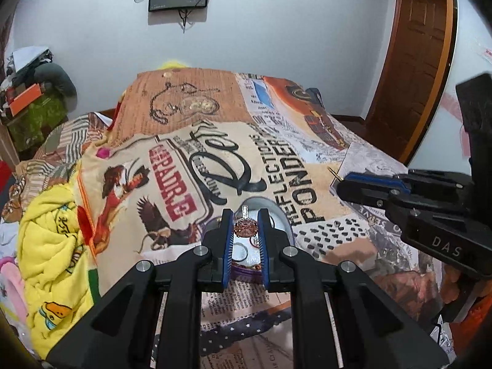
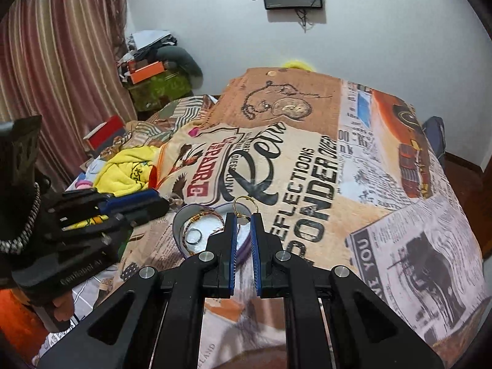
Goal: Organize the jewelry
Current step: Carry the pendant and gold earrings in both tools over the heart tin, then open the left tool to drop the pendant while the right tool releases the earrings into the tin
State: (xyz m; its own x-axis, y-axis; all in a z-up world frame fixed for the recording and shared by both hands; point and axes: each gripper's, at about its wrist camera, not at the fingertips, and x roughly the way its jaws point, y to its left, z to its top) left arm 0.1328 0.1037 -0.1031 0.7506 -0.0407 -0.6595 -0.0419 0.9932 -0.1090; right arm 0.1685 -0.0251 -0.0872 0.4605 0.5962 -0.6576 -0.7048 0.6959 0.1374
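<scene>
Left gripper (image 1: 245,226) fingers (image 1: 227,230) pinch pendant (image 1: 245,227) over heart tin (image 1: 276,215)

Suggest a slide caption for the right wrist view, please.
Right gripper holds a gold ring over the heart-shaped tin.

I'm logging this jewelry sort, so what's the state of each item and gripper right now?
left gripper: shut on the copper pendant, above the tin.
right gripper: shut on the gold hoop.
heart-shaped tin: open, lidless.
silver ring: lying in the tin.
</scene>
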